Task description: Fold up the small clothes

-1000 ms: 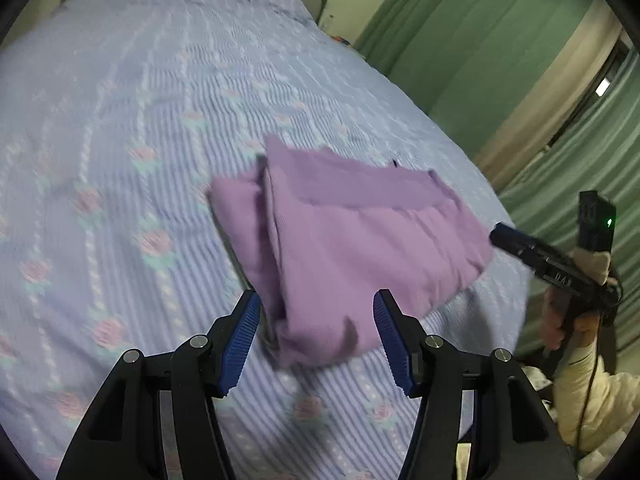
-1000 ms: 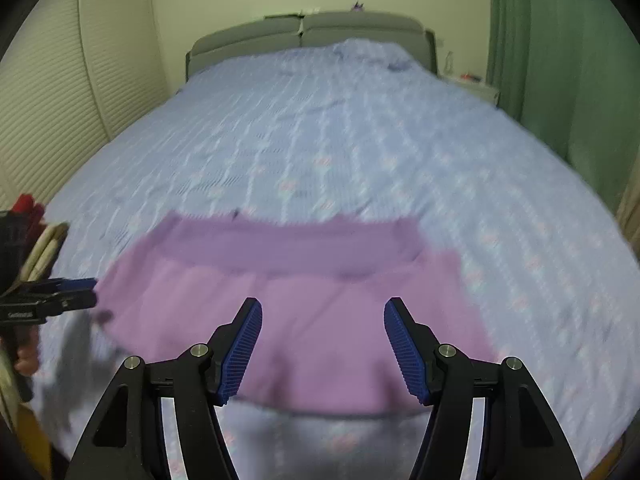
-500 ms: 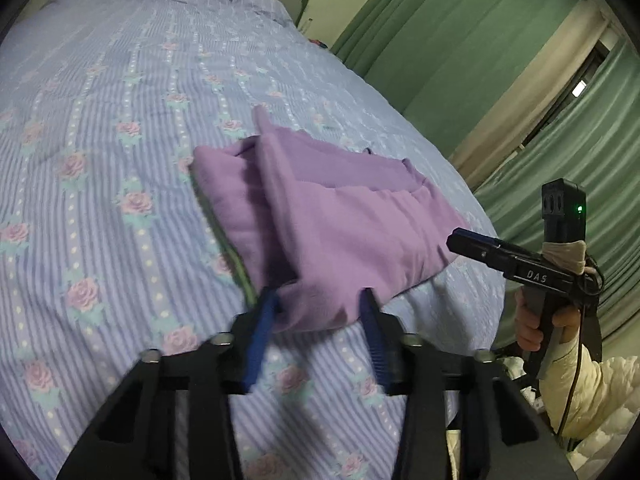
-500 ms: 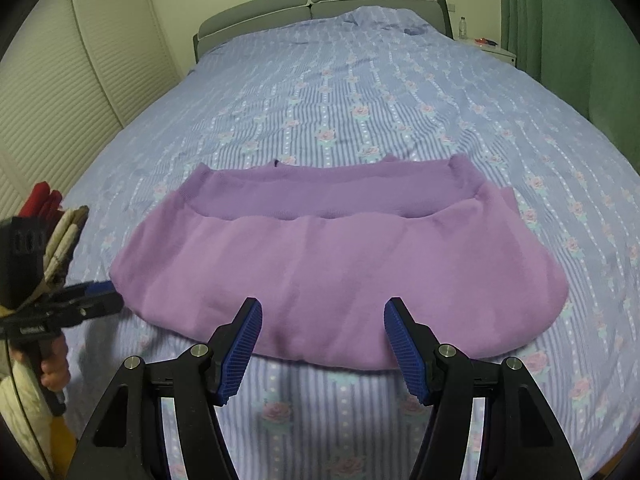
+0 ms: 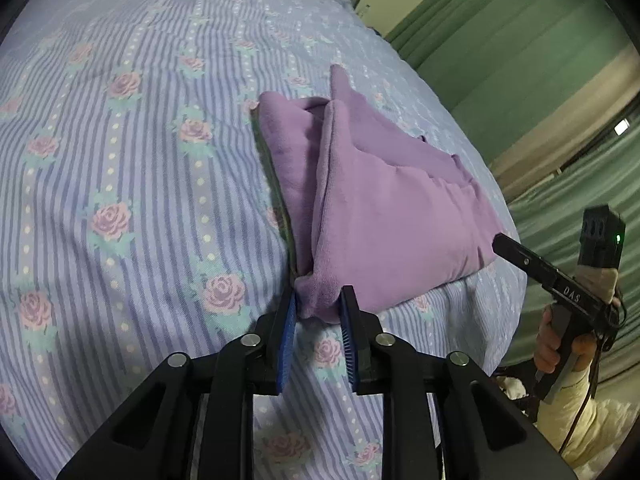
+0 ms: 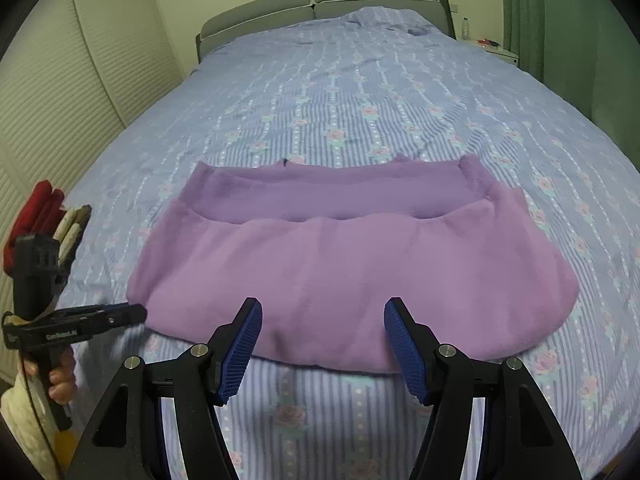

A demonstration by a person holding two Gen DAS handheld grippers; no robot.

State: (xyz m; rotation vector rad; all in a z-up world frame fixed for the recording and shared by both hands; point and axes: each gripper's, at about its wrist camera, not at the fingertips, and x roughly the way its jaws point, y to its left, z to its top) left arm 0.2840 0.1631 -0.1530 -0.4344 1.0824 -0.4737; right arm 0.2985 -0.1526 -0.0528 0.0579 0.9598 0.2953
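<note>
A purple fleece garment lies folded on the bed near its foot edge, also seen in the left wrist view. My left gripper is shut on the garment's near left corner, its blue pads pinching the fabric. It also shows in the right wrist view at the garment's left end. My right gripper is open and empty, just above the garment's near edge at its middle. It shows in the left wrist view next to the garment's right end.
The bed has a blue striped cover with roses and a grey headboard. Green curtains hang on the right, a slatted wardrobe on the left. A nightstand stands by the headboard.
My left gripper moved in and closed on the garment's near left corner. My right gripper drew closer to the garment's near edge and stayed open.
</note>
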